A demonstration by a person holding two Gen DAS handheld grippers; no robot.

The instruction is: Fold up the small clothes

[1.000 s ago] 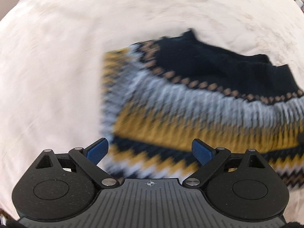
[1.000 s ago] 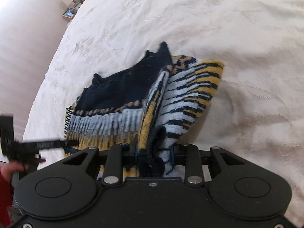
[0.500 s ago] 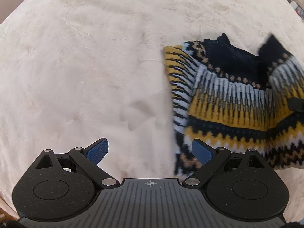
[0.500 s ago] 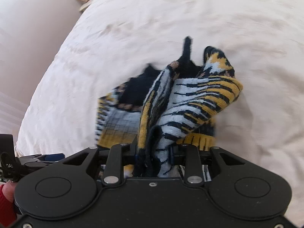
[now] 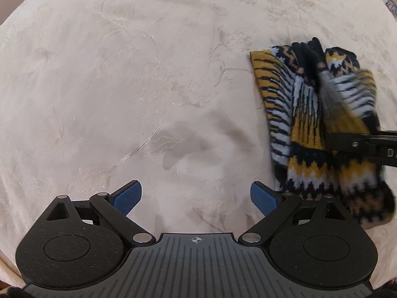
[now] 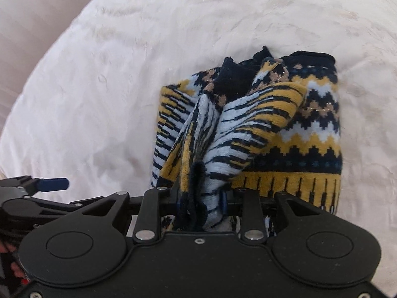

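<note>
- The sweater point(image 6: 285, 124) — a small knit in navy, yellow, white and tan bands — sits right of centre in the right wrist view and along the right edge in the left wrist view point(image 5: 315, 124), lying on the cream bedspread point(image 5: 124, 87).
- A second ago we saw it spread wide across the left wrist view; now it is gathered into a narrower bundle, one side carried over the other, so we judge the first fold to be mostly made.
- Our right claw point(image 6: 201, 206) is pinching a bunched edge of the knit at the bottom centre of its own view, fingers pressed together on the cloth; it shows in the left wrist view as a dark bar at the right edge point(image 5: 359, 144).
- Our left claw point(image 5: 196, 196) has drawn away from the sweater — its blue pads point(image 5: 127, 197) are spread wide with only bedspread between them.
- The folded-over layer looks rumpled and partly lifted, not flat; we reckon it must be laid down and let go before another fold.
- Risk: letting go too high may let the flap spring open.
</note>
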